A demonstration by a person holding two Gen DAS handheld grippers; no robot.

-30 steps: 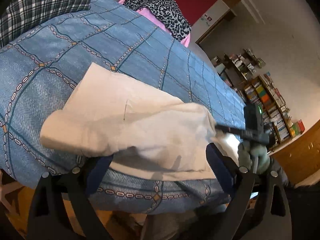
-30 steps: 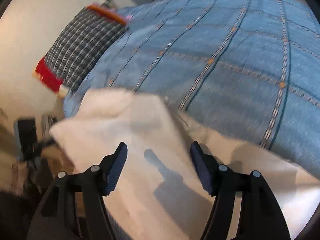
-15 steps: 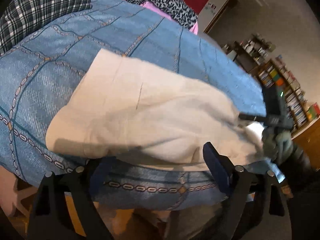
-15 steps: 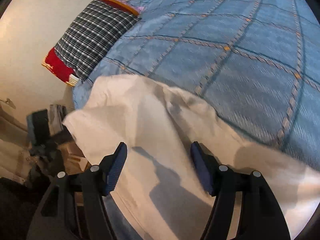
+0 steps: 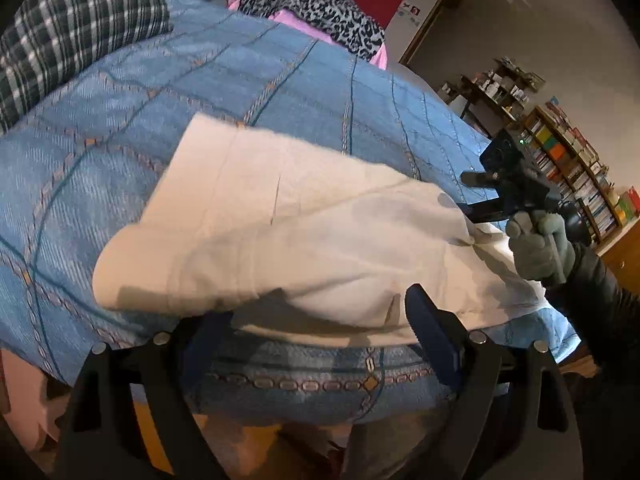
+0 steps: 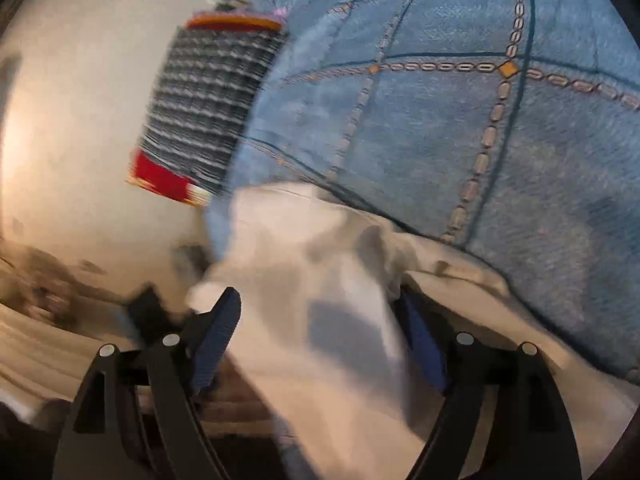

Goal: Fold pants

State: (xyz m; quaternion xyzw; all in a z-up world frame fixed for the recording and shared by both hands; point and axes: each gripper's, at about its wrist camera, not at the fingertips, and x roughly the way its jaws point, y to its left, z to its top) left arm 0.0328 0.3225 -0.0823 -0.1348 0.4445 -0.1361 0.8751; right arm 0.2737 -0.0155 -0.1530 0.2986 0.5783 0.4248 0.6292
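Observation:
The cream pants (image 5: pixel 288 232) lie folded over on the blue patterned bedspread (image 5: pixel 240 80) near the bed's front edge. My left gripper (image 5: pixel 320 332) is open, its blue pads just in front of the pants' near fold, holding nothing. The right gripper (image 5: pixel 480 200), held by a gloved hand, shows at the pants' right end in the left wrist view. In the right wrist view the pants (image 6: pixel 320 280) lie between the spread blue pads of my right gripper (image 6: pixel 320 332), which is open. The view is blurred.
A plaid pillow (image 5: pixel 72 28) lies at the bed's left end, also in the right wrist view (image 6: pixel 208 108). A leopard-print and pink cloth (image 5: pixel 312 4) lies at the far side. Bookshelves (image 5: pixel 568 168) stand at the right. The bed edge drops off below the pants.
The right gripper has swung left and closer over the pants' end, its view blurring. The left gripper has drawn back slightly; the pants stay folded on the bed.

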